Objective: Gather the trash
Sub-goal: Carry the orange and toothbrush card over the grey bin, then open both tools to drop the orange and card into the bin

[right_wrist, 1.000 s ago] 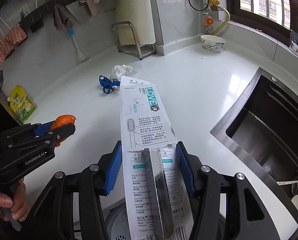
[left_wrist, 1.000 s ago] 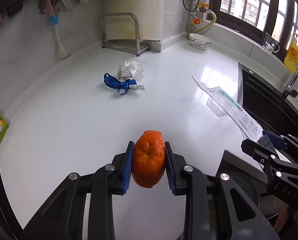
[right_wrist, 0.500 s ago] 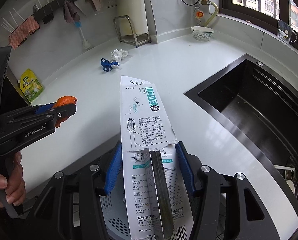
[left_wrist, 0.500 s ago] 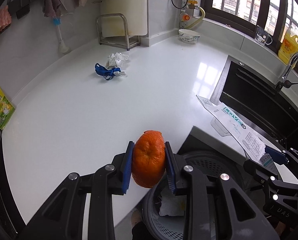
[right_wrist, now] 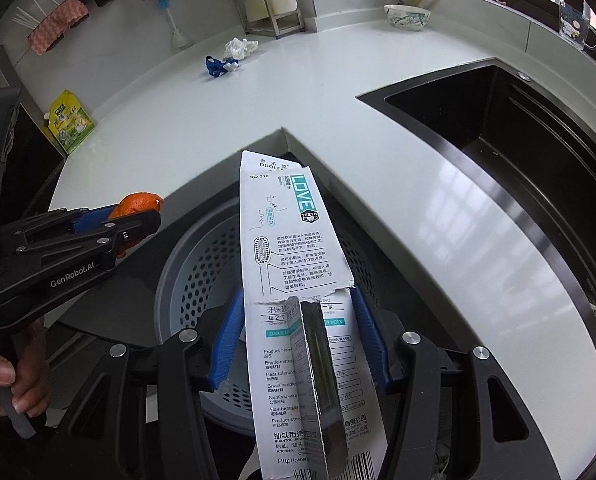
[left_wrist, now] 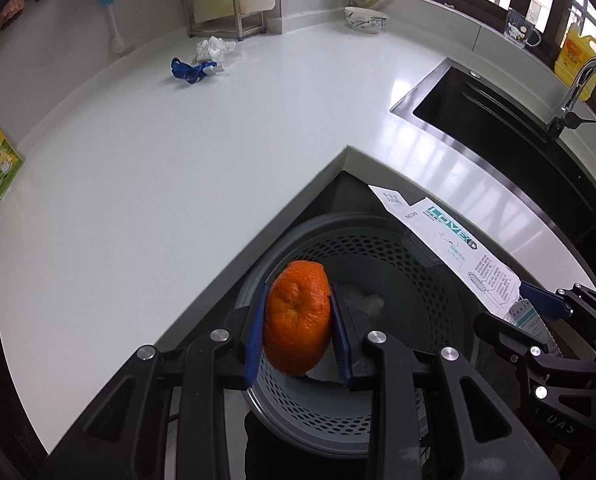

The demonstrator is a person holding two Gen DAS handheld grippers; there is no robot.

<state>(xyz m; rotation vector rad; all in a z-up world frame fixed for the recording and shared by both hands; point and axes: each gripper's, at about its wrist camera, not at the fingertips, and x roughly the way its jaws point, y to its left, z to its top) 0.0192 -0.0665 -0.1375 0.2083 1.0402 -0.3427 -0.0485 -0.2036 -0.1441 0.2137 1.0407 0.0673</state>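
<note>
Trash is poised over the perforated bin: left gripper pinches orange peel, right gripper clamps a toothbrush package; next, I judge, both jaws release.

I am seeing the white printed toothbrush card running off the bottom edge, its barcode cut. The peel is hiding part of the grey perforated bin; the white lump inside is staying unidentifiable.
</note>
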